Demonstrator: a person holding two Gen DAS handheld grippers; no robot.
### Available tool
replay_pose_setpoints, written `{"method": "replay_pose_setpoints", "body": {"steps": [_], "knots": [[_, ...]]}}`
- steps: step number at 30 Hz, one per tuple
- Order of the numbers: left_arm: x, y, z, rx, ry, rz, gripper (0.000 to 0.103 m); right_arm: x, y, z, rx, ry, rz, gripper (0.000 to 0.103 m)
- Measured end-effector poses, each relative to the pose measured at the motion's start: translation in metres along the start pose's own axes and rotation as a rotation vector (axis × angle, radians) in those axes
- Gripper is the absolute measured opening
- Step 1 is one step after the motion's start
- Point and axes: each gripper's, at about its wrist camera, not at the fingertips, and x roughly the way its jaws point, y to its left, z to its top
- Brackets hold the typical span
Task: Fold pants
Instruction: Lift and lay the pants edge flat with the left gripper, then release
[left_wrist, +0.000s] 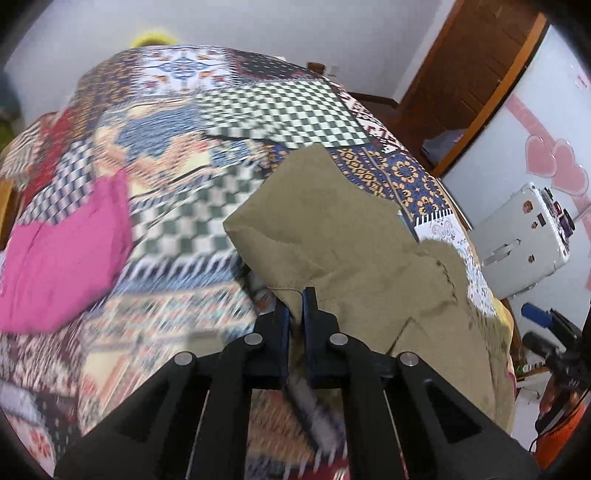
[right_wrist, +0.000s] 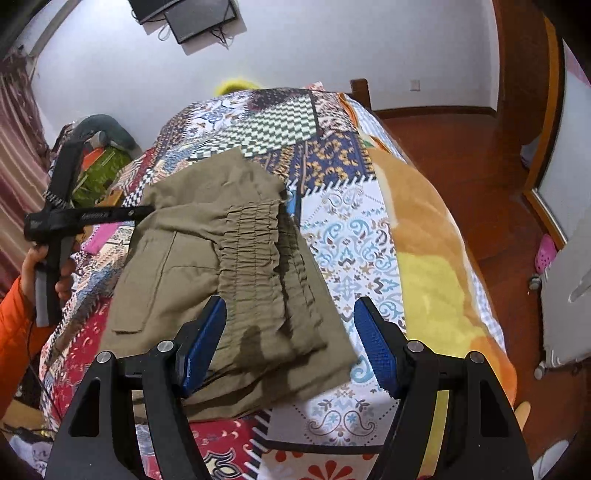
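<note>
Olive-khaki pants (right_wrist: 236, 266) lie folded on a patchwork bedspread (right_wrist: 351, 236), with the elastic waistband bunched on top. My left gripper (left_wrist: 295, 295) is shut on a fold of the pants (left_wrist: 354, 251) at their left edge; it also shows in the right wrist view (right_wrist: 146, 212), reaching in from the left. My right gripper (right_wrist: 290, 306) is open and empty, its blue pads (right_wrist: 376, 350) spread either side of the near end of the pants, just above them.
A pink cloth (left_wrist: 62, 254) lies on the bed (left_wrist: 177, 122) to the left. A white suitcase (left_wrist: 524, 236) stands on the floor at the right, past the bed edge. An orange and yellow blanket (right_wrist: 424, 240) covers the bed's right side.
</note>
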Motion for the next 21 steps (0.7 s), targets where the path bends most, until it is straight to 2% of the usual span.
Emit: {"method": "replay_pose_setpoints", "body": {"steps": [11, 21], "knots": [[-0.073, 0.031, -0.085, -0.089, -0.064, 0.048, 0.006, -0.01, 0.029, 0.002, -0.071, -0.032, 0.025, 0.068], [-0.103, 0.033, -0.137, -0.133, -0.073, 0.083, 0.006, -0.002, 0.049, -0.001, -0.108, -0.022, 0.049, 0.068]]}}
